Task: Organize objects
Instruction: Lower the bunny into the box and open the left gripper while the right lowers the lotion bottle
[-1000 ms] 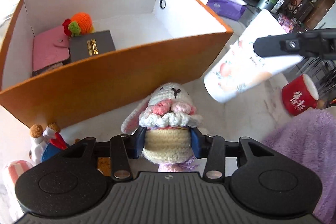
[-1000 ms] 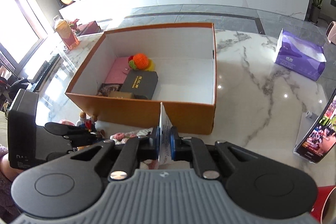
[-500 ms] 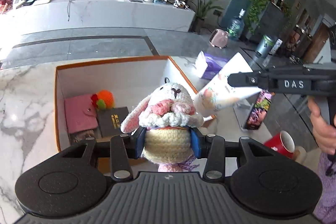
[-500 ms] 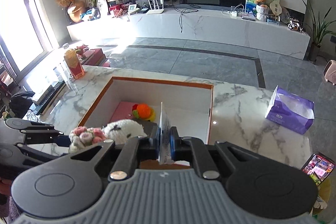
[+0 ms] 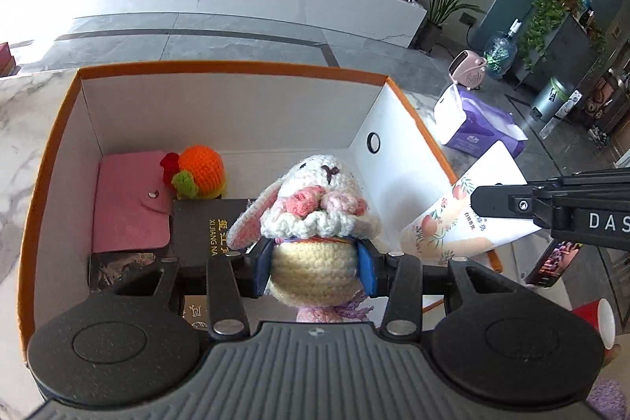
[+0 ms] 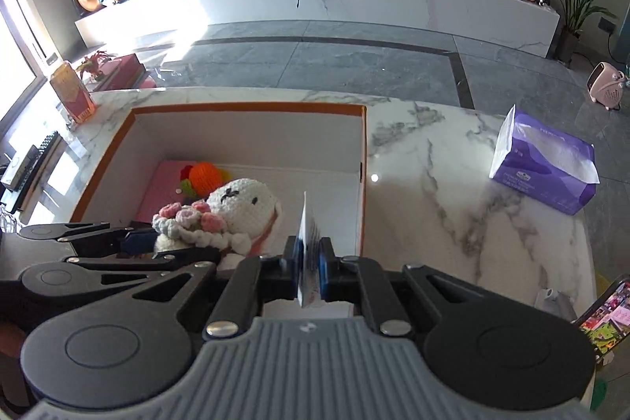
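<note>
My left tongs (image 5: 313, 264) are clamped about half open on a crocheted rabbit (image 5: 311, 215), the blue pads pressing both sides of its cream body; the head with its pink flowers sticks up past the fingertips. From the right-hand camera the same rabbit (image 6: 232, 211) sits just left of my right tongs (image 6: 308, 268), held above the near edge of the box.

My right tongs are pinched almost fully together on a thin packet (image 6: 307, 254) — edge-on from that camera, so only a white sliver shows between the pads. The left camera shows its face: white, printed with peaches (image 5: 468, 207), tilted, just to the right of my left tongs and over the right wall of the box.

Beyond both tongs lies the orange box (image 5: 244, 67), white inside, on the marble table (image 6: 453, 184). In its left part, ahead and left of the rabbit: a pink wallet (image 5: 130, 199), a knitted orange fruit (image 5: 201, 172) beside it, and a black case with gold lettering (image 5: 208, 227) touching the wallet's edge. A dark small item below the wallet — can't make it out.

Right of the right tongs, well apart: a purple tissue pack (image 6: 543, 172), and a phone (image 6: 602, 313) propped at the frame edge.
</note>
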A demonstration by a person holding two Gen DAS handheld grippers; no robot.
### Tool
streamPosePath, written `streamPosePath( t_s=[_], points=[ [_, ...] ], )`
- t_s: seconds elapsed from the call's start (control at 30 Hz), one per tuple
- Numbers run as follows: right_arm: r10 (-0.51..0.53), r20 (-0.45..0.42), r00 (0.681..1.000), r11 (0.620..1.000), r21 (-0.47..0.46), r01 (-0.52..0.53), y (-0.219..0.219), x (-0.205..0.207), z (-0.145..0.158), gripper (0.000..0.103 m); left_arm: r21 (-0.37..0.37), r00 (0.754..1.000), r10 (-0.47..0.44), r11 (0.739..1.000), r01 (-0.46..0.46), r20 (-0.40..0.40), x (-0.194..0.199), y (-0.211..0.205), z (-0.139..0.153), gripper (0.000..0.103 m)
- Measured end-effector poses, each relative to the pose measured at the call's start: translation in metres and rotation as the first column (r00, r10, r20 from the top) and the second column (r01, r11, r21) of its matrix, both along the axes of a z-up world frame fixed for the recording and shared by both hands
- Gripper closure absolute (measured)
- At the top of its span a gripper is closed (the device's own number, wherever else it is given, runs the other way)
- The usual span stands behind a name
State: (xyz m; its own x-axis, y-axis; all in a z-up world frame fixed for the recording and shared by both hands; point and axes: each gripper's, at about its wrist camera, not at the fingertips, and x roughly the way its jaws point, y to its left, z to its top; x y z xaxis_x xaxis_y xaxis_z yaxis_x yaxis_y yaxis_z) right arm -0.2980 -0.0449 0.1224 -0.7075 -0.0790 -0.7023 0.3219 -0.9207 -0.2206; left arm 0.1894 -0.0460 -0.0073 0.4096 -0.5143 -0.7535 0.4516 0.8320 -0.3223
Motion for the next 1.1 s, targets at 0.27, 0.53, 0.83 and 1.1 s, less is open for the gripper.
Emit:
streamPosePath(
  t_s=[0.27, 0.53, 0.83, 1.1],
  points=[
    [-0.013, 0.048, 0.999, 0.996, 0.089, 0.008, -0.006, -0.017, -0.025, 0.094, 0.064, 0.998, 0.039, 0.997, -0.036, -0.056, -0.004, -0.016, -0.015, 0.052],
    [-0.034, 0.064, 0.997, 0.986, 0.162, 0.023, -0.01, -0.029, -0.039, 0.094, 0.084, 0.987, 0.063, 0.995, -0.051, -0.147, 0.0, -0.027, -0.026, 0.05],
    [-0.022, 0.077, 0.997, 0.984, 0.176, 0.008, -0.012, -0.036, -0.047, 0.094, 0.073, 0.983, 0.082, 0.995, -0.071, -0.166, 0.0, -0.022, -0.034, 0.046],
    [-0.002, 0.052, 0.999, 0.987, 0.158, -0.006, -0.015, -0.03, -0.041, 0.092, 0.043, 0.989, 0.07, 0.997, -0.065, -0.129, -0.006, -0.014, -0.019, 0.036]
  ],
)
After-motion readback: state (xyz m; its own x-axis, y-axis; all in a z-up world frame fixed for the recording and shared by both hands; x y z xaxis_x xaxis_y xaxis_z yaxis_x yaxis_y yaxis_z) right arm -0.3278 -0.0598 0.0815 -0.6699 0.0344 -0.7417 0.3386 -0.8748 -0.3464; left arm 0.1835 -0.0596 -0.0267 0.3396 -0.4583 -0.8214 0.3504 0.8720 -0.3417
